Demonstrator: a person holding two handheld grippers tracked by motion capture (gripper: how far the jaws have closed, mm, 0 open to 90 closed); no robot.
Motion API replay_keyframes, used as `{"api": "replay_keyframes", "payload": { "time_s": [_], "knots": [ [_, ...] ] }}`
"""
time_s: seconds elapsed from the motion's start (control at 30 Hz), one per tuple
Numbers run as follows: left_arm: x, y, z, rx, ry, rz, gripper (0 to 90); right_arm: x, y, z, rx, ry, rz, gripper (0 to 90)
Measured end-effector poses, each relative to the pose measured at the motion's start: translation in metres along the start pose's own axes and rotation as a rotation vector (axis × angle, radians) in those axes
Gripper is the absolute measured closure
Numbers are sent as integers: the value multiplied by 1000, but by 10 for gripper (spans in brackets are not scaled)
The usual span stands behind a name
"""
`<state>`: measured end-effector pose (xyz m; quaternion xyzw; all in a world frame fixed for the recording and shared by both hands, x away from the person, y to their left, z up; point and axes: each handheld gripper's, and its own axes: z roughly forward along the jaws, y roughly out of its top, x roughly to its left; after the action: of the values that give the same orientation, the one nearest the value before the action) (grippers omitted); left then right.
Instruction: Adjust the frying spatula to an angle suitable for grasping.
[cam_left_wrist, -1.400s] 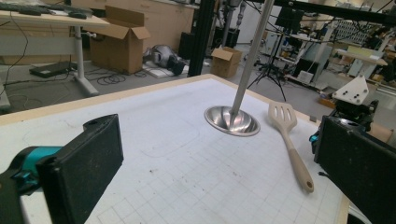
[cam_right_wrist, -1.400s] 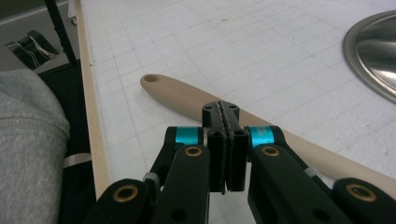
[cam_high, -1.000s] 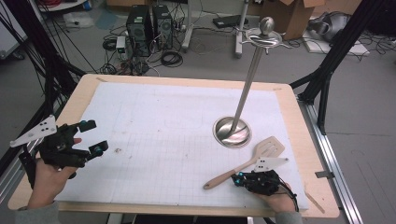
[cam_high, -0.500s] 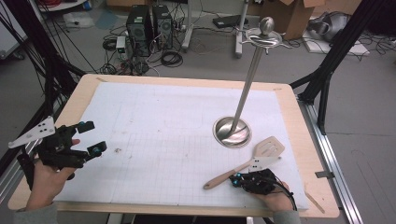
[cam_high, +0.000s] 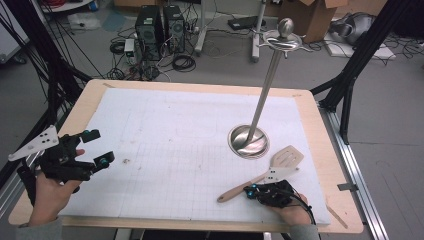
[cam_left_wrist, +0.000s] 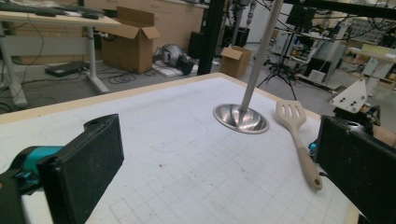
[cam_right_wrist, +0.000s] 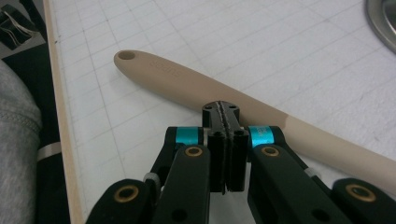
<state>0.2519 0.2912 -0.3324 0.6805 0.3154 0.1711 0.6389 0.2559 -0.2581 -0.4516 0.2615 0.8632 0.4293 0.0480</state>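
A beige slotted spatula (cam_high: 286, 157) lies flat on the white gridded mat, its handle (cam_right_wrist: 177, 79) pointing toward the front edge. My right gripper (cam_high: 250, 190) is low at the front right and shut, with nothing between its pads. Its closed tips (cam_right_wrist: 226, 112) are at the near side of the handle's middle; I cannot tell whether they touch it. My left gripper (cam_high: 98, 147) hovers at the left edge of the mat, open wide and holding nothing. From the left gripper (cam_left_wrist: 219, 177) view, the spatula (cam_left_wrist: 299, 140) lies ahead to the right.
A steel utensil stand rises on a round base (cam_high: 248, 141) and a tall pole (cam_high: 267, 85) just behind the spatula head; the base (cam_left_wrist: 240, 117) is also ahead of the left gripper. The mat (cam_high: 190, 130) covers a wooden table. Floor clutter lies beyond the far edge.
My right gripper has edged slightly left along the front of the spatula handle. The left gripper and the spatula have stayed put.
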Motion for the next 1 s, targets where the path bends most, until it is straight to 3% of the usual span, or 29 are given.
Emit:
{"api": "replay_keyframes", "payload": {
  "time_s": [0.3,0.43,0.67,0.83,1.0],
  "knots": [
    [1,-1,-8,-10,14,-7,36,-2,4,4,-13,-2,0,900],
    [2,-2,-8,13,-2,-28,35,-1,6,6,-14,-6,-1,900],
    [1,-3,-7,27,3,-20,35,-1,11,13,-14,-31,-19,900],
    [1,-2,-10,14,-3,-27,35,-2,15,17,-17,-44,-10,900],
    [-3,-2,-12,10,-3,-8,35,-3,19,22,-18,-53,-1,900]
  ]
}}
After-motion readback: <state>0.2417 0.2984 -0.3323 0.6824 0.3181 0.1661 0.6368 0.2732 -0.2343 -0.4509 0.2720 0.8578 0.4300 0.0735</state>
